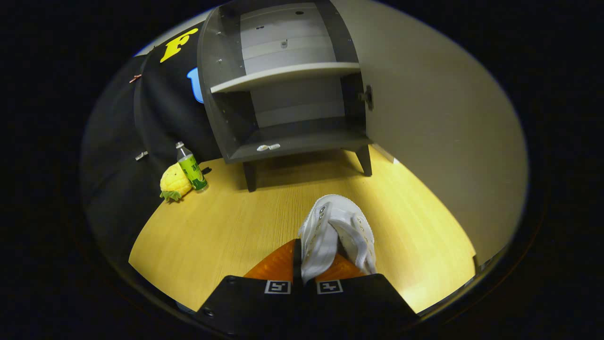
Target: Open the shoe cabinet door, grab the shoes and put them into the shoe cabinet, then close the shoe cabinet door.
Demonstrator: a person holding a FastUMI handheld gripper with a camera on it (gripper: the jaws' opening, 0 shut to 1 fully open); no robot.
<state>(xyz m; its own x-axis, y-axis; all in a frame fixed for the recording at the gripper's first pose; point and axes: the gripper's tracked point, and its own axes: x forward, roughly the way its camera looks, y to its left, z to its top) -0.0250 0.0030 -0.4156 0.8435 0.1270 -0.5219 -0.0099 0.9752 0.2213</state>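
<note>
Now white shoe (337, 233) pinched in gripper (306, 269), cabinet (288, 85) beyond.

Green bottle (192, 167) touching yellow, perhaps pineapple, toy (174, 183); wooden floor (226, 222).

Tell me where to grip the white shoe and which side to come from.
Grip the white shoe by its collar and tongue edge, from behind the heel, toe pointing at the shoe cabinet. The thin upright upper fits between the fingers; the hand-held gripper already pinches it there.
</note>
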